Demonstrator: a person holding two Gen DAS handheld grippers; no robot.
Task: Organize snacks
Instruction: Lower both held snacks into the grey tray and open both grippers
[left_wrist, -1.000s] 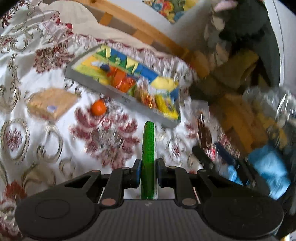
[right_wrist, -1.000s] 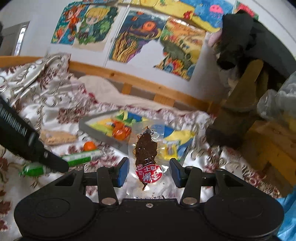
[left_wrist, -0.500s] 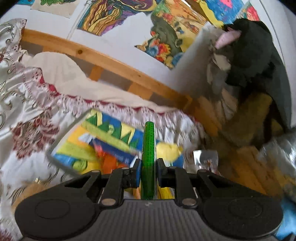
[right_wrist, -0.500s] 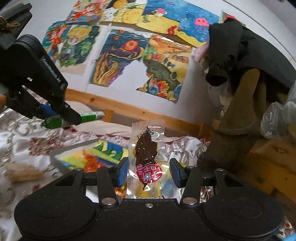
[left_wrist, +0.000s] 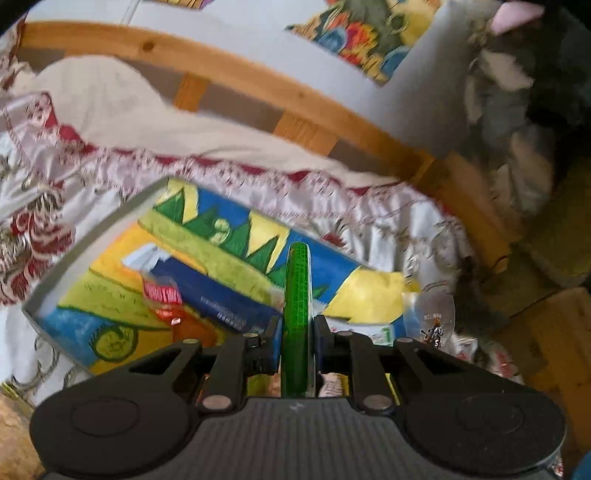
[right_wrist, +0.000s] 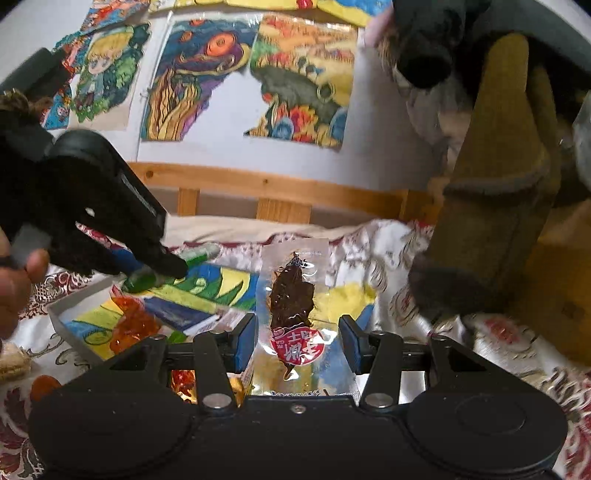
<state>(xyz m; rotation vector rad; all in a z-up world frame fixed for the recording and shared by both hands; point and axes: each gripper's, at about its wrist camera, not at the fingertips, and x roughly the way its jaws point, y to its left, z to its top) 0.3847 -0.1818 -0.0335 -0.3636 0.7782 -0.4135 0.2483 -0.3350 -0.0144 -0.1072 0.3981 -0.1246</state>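
Biggest risk: both grippers crowd the same grey tray (left_wrist: 92, 254) at once. In the right wrist view the left gripper (right_wrist: 162, 269) hangs over the tray's far left part while the right gripper (right_wrist: 297, 345) points at the near right part; a careless drop from either could likely knock the other's item or land it across snacks already inside.

Next risk: the clear meat-snack pouch (right_wrist: 295, 295) sits upright between the right jaws. They bracket its lower edges, apparently pinching the film from both sides; flimsy film like that could fold or slip out before it is over the tray. It could then land on the patterned bedspread (right_wrist: 384, 243) beside the tray, not in it.

Smaller risk: the green stick pack (left_wrist: 296, 314) is clamped tight by the left gripper (left_wrist: 296, 345), held by its near end, with the long free end sticking forward. On release it may roll or tip onto the tray rim.

Looks, big to small:
- Tray: shallow, grey-walled, lined with a bright drawing in blue, yellow, green; lies on the bed near the wooden bed rail (left_wrist: 229, 74).
- In the tray: a dark blue pack (left_wrist: 214, 299), an orange-red wrapper (right_wrist: 133, 325), a yellow pack (left_wrist: 365, 295).
- Pouch: transparent, dark brown piece inside, red round label low down.
- Stick pack: slim, bright green, fine print, one end pale in the right view.
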